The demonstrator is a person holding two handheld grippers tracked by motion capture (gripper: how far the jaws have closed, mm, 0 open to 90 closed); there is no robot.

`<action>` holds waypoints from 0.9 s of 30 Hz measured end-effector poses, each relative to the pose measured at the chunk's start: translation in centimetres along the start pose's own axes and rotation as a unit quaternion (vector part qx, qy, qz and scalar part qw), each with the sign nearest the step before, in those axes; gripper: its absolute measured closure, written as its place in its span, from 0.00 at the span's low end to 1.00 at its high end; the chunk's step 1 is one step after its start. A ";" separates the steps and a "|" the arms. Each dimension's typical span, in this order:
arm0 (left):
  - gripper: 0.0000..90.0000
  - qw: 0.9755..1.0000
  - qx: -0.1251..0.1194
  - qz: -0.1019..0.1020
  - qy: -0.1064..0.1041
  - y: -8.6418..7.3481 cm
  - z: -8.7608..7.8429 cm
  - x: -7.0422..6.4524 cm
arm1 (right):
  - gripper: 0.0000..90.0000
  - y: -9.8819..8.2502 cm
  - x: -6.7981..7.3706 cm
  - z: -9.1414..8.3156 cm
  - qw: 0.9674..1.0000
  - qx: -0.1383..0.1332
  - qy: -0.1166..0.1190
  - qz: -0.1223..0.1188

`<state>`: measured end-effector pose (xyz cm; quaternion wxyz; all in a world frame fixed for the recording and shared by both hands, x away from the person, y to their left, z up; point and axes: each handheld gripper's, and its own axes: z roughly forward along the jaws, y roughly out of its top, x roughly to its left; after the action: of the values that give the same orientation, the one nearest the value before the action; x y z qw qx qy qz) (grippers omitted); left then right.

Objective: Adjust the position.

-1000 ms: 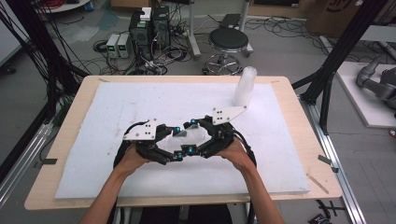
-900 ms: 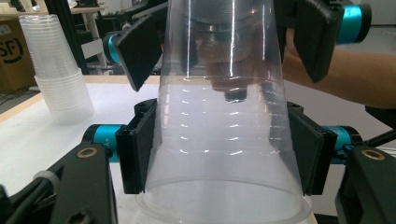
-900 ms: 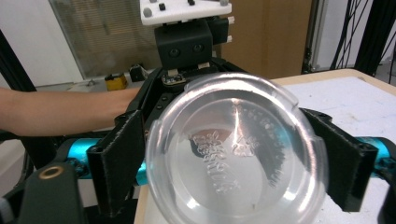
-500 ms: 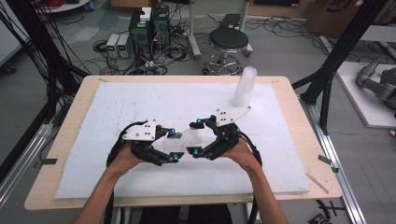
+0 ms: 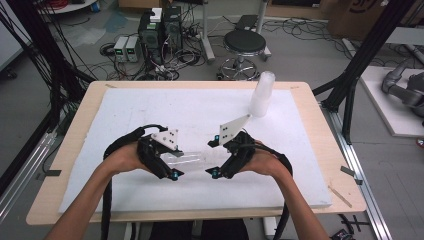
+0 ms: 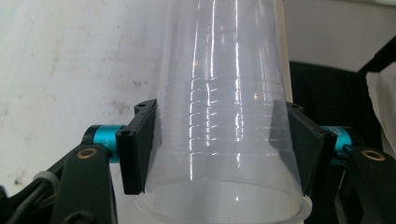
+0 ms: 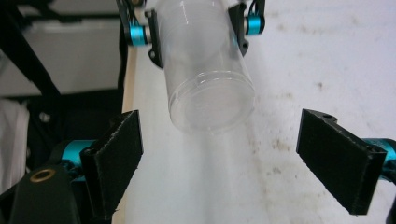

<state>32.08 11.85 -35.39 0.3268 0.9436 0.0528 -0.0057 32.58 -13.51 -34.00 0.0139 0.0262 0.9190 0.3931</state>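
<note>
My left gripper (image 5: 172, 162) clamps the clear cup (image 5: 187, 159) near its rim, lifted off the mat (image 5: 125, 110) since a second ago. My right gripper (image 5: 214, 157) has just opened wide, cup released. The stack (image 5: 262, 94) waits beyond.

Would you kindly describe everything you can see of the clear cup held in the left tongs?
The clear cup looks like thin transparent plastic, with fine ribbed rings around its middle, a rolled rim and a flat round base. It seems empty. The left tongs are shut on its wall near the rim, holding it roughly level above the white mat, base towards the open right tongs, which do not touch it.
</note>
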 end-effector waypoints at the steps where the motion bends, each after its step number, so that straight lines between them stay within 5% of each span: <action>1: 0.38 1.000 0.008 -0.003 0.000 0.1 0.0 0.1 | 0.16 0.2 0.1 0.2 1.000 0.017 -0.002 -0.005; 7: 0.39 1.000 0.018 -0.007 -0.001 0.3 0.0 0.3 | 0.17 0.9 0.2 0.9 0.998 0.062 0.002 -0.022; 27: 0.39 1.000 0.014 -0.001 -0.010 2.2 1.5 0.0 | 0.29 1.1 0.2 1.8 0.996 0.082 0.018 -0.031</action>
<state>32.32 9.26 -35.20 0.3137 0.9480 0.0506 -0.0166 32.54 -11.43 -34.40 0.0070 -0.0084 0.9487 0.3161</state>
